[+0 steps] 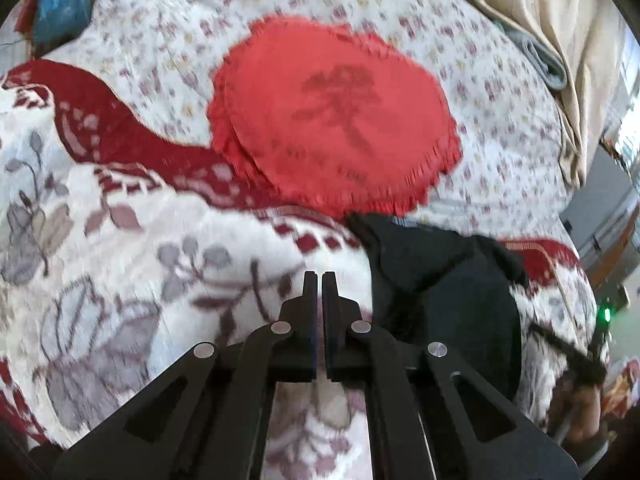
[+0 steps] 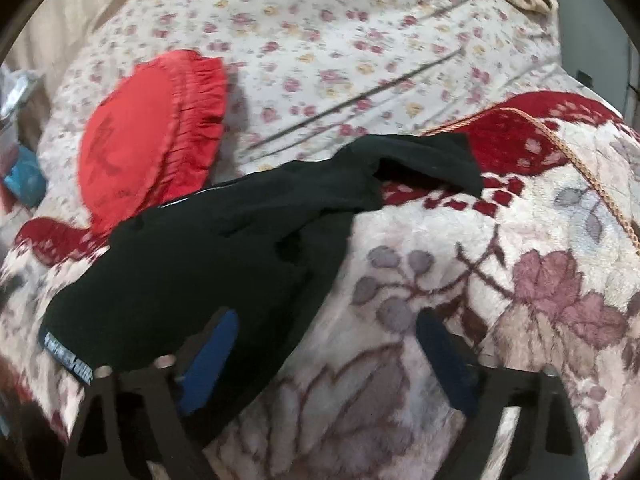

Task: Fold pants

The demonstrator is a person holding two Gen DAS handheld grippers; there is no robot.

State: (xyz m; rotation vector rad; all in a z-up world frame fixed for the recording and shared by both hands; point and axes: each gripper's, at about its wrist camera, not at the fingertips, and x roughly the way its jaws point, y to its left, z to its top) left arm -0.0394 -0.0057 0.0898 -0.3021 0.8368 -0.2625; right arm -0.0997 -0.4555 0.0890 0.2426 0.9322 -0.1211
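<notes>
Left gripper [image 1: 319,280]: jaws pressed together, holding nothing | right gripper [image 2: 326,320]: jaws spread wide over pants' edge | black pants [image 2: 208,256]: crumpled on floral blanket [image 2: 460,320], touching red cushion [image 2: 136,136].

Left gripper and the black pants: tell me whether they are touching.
Apart. The left wrist view shows the left gripper shut over the floral blanket, with blanket visible between its fingertips and the black pants.

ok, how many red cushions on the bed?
1. The round red frilled cushion lies on the floral sheet, at the blanket's edge, just beyond the black pants. Others may be out of view.
</notes>
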